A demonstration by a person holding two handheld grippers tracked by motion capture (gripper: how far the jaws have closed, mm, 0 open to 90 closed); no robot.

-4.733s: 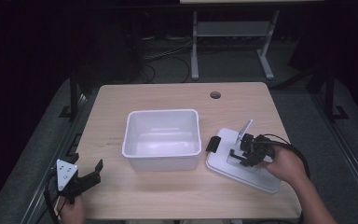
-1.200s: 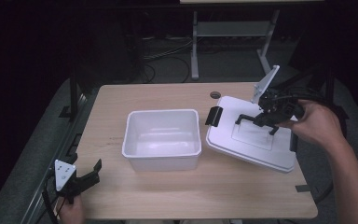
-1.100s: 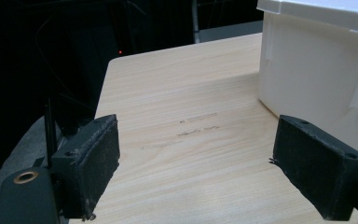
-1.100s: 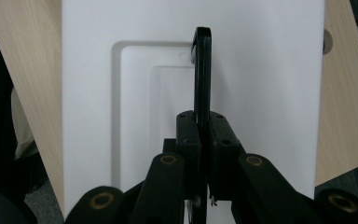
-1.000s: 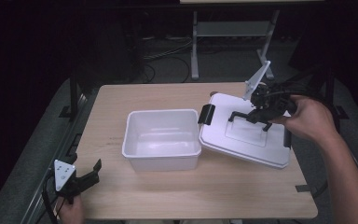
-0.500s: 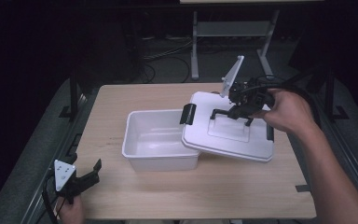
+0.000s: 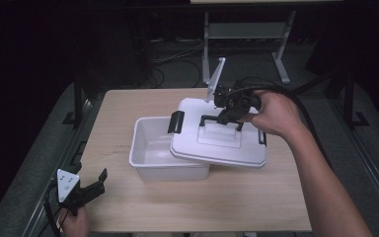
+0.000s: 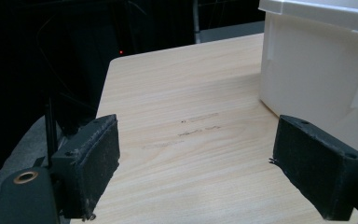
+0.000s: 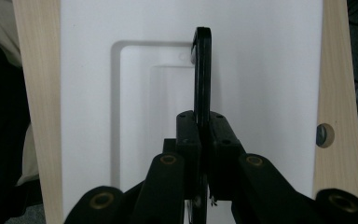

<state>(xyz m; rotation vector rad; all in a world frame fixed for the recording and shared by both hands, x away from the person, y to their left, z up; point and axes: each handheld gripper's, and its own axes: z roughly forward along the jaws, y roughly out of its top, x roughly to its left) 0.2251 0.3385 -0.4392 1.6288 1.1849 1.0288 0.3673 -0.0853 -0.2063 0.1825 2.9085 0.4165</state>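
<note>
Right gripper [image 7: 225, 116]: jaws clamped tight on the black carry handle [image 9: 202, 70] of a white box lid [image 7: 217, 143]; the lid is hung below the jaws, tilted, its left part over the right end of the white plastic tub [image 7: 153, 148], its right part out past the tub over the wooden table [image 7: 128, 106]. Whether the lid rests on the tub's rim cannot be told from the high view.

Black latch [image 7: 176, 121]: at the lid's left end, left of the right gripper.

Left gripper [image 7: 91, 185]: jaws held wide apart, nothing between them, low over the table's near left corner; tub wall [image 8: 317, 74] seen just beyond its right jaw.
</note>
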